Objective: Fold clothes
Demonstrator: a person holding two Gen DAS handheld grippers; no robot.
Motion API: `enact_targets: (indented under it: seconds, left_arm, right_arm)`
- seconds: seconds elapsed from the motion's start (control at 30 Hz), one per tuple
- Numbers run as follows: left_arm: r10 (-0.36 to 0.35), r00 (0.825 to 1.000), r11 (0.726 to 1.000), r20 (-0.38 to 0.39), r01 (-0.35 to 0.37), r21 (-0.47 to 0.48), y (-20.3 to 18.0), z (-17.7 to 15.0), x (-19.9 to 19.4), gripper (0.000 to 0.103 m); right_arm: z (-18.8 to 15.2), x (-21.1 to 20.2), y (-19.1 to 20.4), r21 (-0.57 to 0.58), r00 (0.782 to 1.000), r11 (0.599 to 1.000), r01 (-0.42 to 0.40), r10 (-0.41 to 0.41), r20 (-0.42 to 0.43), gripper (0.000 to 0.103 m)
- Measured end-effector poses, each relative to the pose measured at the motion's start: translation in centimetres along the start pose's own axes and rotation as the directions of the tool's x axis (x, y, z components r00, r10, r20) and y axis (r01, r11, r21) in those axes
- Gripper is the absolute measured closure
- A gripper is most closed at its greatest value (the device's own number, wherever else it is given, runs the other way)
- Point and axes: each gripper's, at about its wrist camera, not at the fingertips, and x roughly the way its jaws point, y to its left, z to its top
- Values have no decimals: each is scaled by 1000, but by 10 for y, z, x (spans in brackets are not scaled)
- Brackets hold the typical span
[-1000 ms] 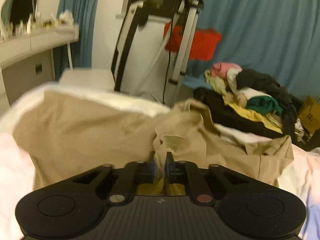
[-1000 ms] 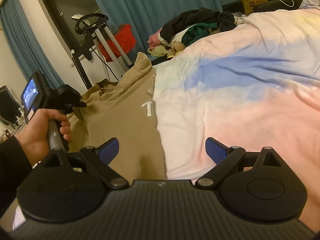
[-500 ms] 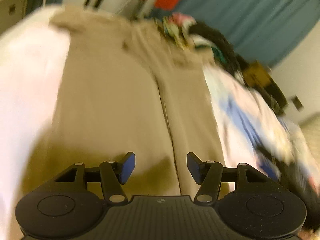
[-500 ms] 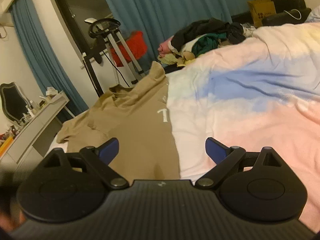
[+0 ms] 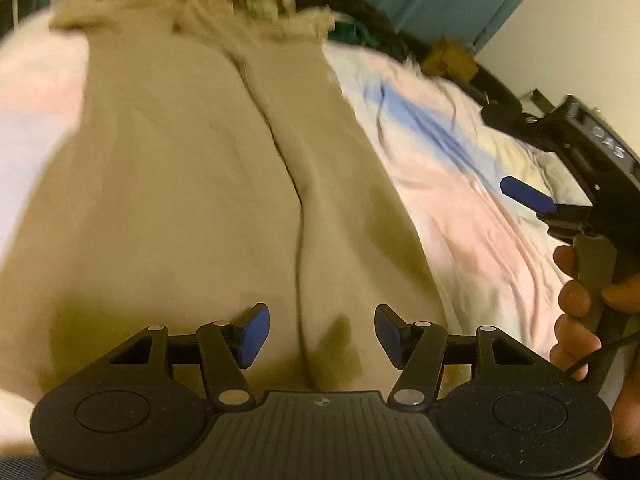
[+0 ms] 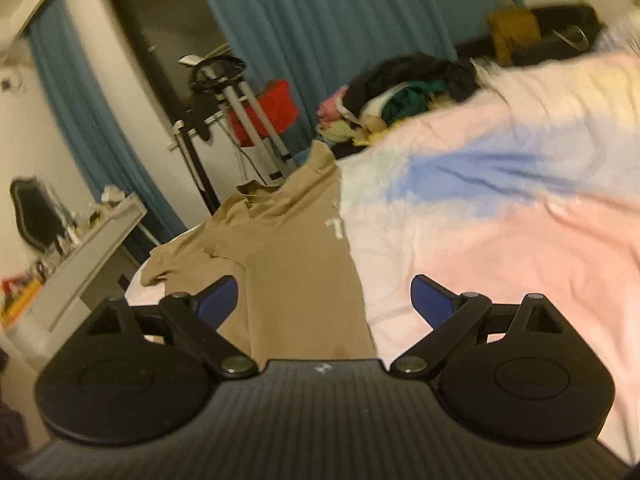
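- Tan shirt [image 5: 192,200] lies flat on the bed [image 5: 460,208], beneath the left gripper [image 5: 322,334], whose jaws are spread, empty.
- Right gripper [image 6: 324,300] released, over the shirt's right edge.

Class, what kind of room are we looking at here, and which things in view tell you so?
Most likely a bedroom at home: a bed with a pastel duvet, a heap of clothes at its far end, and a dresser with a mirror by the curtains.

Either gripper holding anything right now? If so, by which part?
Nothing is held. The left gripper is open above the tan shirt, fingers apart with no cloth pinched. The right gripper is open too, empty.
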Motion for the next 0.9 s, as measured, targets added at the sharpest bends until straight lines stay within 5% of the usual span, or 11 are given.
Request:
enact_targets:
  seconds: [0.23, 0.3, 0.47, 0.6, 0.8, 0.9]
  left_arm:
    - [-61, 995, 997, -78, 57, -54, 7, -4, 9, 47]
    - [-66, 994, 997, -84, 62, -55, 9, -5, 8, 55]
    - [-55, 994, 998, -93, 52, -35, 8, -4, 9, 101]
    - [-42, 997, 999, -70, 42, 3, 1, -7, -5, 101]
    - [68, 997, 991, -46, -62, 115, -15, -13, -6, 99]
    - [98, 995, 988, -30, -94, 120, -18, -8, -8, 71]
  right_arm:
    - [-4, 4, -6, 31, 999, 999, 38, -37, -21, 8]
    - [-5, 4, -7, 30, 999, 999, 39, -39, -23, 8]
    - [-6, 4, -7, 28, 999, 999, 38, -37, -27, 8]
    - [-6, 3, -6, 20, 999, 999, 38, -37, -22, 8]
    - [-5, 0, 0, -17, 1000, 1000, 25, -25, -1, 8]
    - [-4, -3, 5, -49, 1000, 999, 21, -21, 13, 8]
